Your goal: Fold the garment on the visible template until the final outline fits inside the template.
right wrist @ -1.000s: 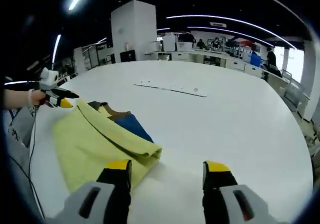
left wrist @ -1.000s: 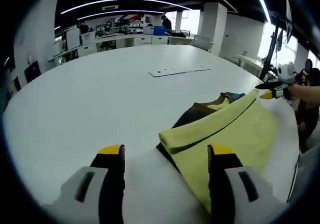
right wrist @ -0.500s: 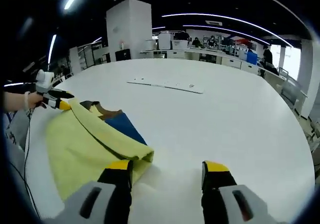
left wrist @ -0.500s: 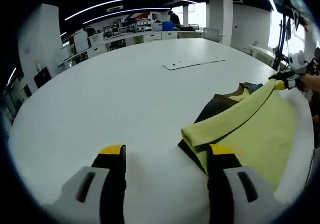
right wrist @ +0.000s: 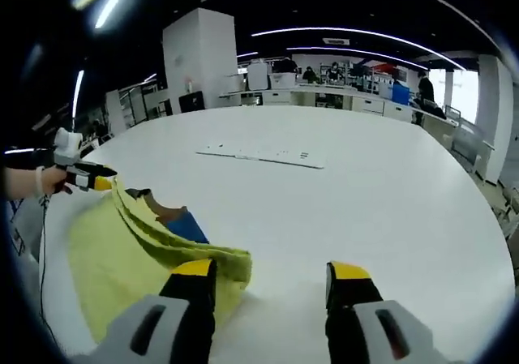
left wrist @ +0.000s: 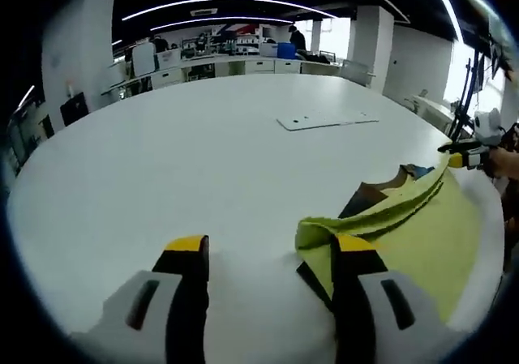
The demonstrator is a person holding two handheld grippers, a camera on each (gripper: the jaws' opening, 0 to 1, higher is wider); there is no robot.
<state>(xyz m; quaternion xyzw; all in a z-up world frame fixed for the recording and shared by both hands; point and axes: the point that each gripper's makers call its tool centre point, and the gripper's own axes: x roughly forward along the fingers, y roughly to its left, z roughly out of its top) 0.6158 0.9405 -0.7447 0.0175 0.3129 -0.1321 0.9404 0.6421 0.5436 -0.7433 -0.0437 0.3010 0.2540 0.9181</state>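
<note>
Broadly, a big round white bench point(left wrist: 162, 153) carries everything, with an office room behind it. On the bench lies the garment point(left wrist: 413, 226), a yellow shirt with brown and blue parts showing under a folded-over yellow band; in the right gripper view it sits at the near left of the bench point(right wrist: 138, 242). Farther out on the bench lies a flat white strip point(left wrist: 327, 121), well apart from the garment point(right wrist: 259, 155).

The left hand-held gripper point(left wrist: 272, 254) stands spread wide with its yellow-tipped jaws apart, the right jaw touching or just over the near corner of the yellow fold. The right hand-held gripper point(right wrist: 272, 273) is likewise released, its left jaw at the fold's near end.

Each hand-held gripper also appears in the other's view at the garment's far corner, point(left wrist: 464, 155) and point(right wrist: 87, 177), where I cannot tell the grip.
</note>
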